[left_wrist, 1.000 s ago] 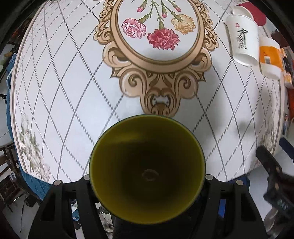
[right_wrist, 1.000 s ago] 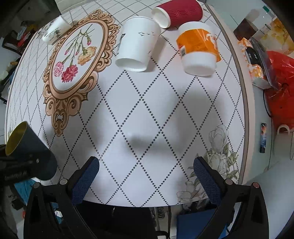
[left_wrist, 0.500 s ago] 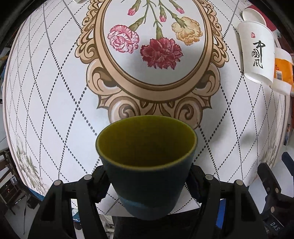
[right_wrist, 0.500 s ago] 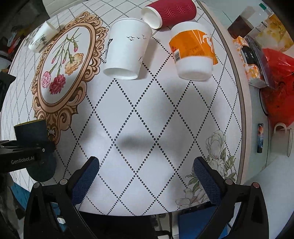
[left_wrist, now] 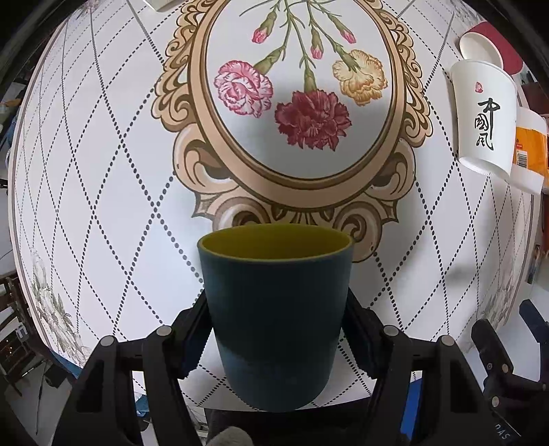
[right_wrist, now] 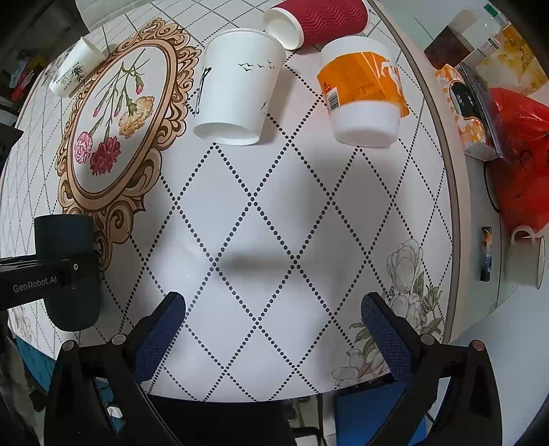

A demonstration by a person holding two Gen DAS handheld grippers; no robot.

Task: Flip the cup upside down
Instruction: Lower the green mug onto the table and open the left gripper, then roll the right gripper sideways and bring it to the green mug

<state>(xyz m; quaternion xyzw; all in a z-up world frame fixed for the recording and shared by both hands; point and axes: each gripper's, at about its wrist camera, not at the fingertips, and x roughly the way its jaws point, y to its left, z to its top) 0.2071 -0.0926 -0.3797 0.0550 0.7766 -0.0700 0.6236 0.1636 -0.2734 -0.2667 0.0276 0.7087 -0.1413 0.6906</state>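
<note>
Both grippers are black plastic frames with round silver screws at the joints; the right gripper (right_wrist: 272,334) has blue mesh-textured pads (right_wrist: 159,338), and the left gripper (right_wrist: 41,279) carries white "GenRobot.AI" lettering.

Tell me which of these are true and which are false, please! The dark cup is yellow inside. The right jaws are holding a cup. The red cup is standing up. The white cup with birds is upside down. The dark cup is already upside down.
1. The dark cup is yellow inside. True.
2. The right gripper holds a cup. False: its jaws stand open with nothing between them; the left gripper holds the dark cup.
3. The red cup is standing up. False: it lies on its side on the table.
4. The white cup with birds is upside down. True: its mouth is on the table.
5. The dark cup is already upside down. False: its mouth still shows, and it is not set down on its rim.
</note>
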